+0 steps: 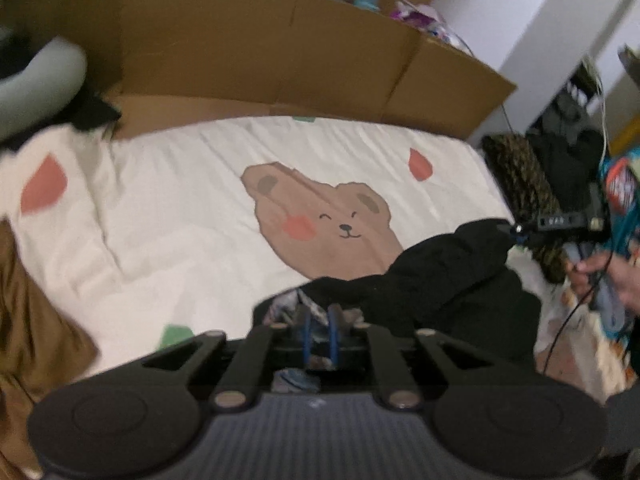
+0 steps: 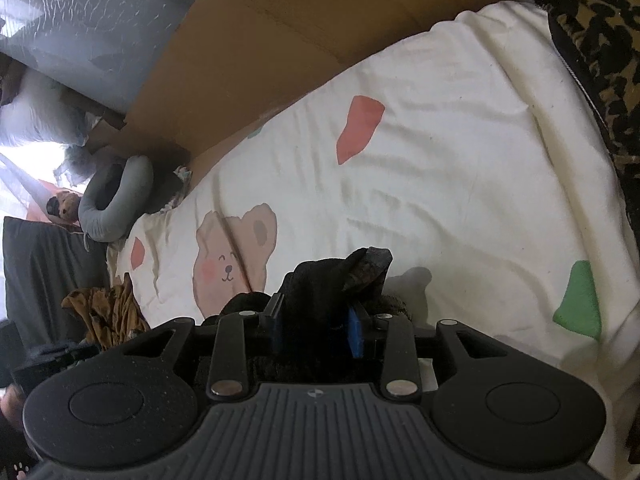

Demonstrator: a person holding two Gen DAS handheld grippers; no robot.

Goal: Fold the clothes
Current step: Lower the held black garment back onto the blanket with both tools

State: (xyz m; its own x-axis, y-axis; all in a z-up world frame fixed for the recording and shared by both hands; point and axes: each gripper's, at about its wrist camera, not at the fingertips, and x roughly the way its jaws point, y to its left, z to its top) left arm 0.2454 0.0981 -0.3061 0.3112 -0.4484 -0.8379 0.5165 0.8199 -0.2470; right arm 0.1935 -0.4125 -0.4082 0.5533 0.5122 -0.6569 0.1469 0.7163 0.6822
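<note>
A black garment (image 1: 444, 280) hangs stretched between my two grippers above a cream bed sheet (image 1: 180, 208) printed with a brown bear. My left gripper (image 1: 320, 332) is shut on one edge of it, where a patterned lining shows between the blue pads. My right gripper (image 1: 520, 234) shows at the right of the left wrist view, shut on the garment's other corner. In the right wrist view my right gripper (image 2: 318, 332) pinches a bunch of the black garment (image 2: 332, 280) between its blue pads, above the sheet (image 2: 460, 160).
A cardboard wall (image 1: 260, 48) runs along the bed's far side. A brown garment (image 1: 36, 312) lies at the left edge, also in the right wrist view (image 2: 108, 308). A grey neck pillow (image 2: 116, 200) sits far left. A leopard-print blanket (image 2: 592, 48) lies on the right.
</note>
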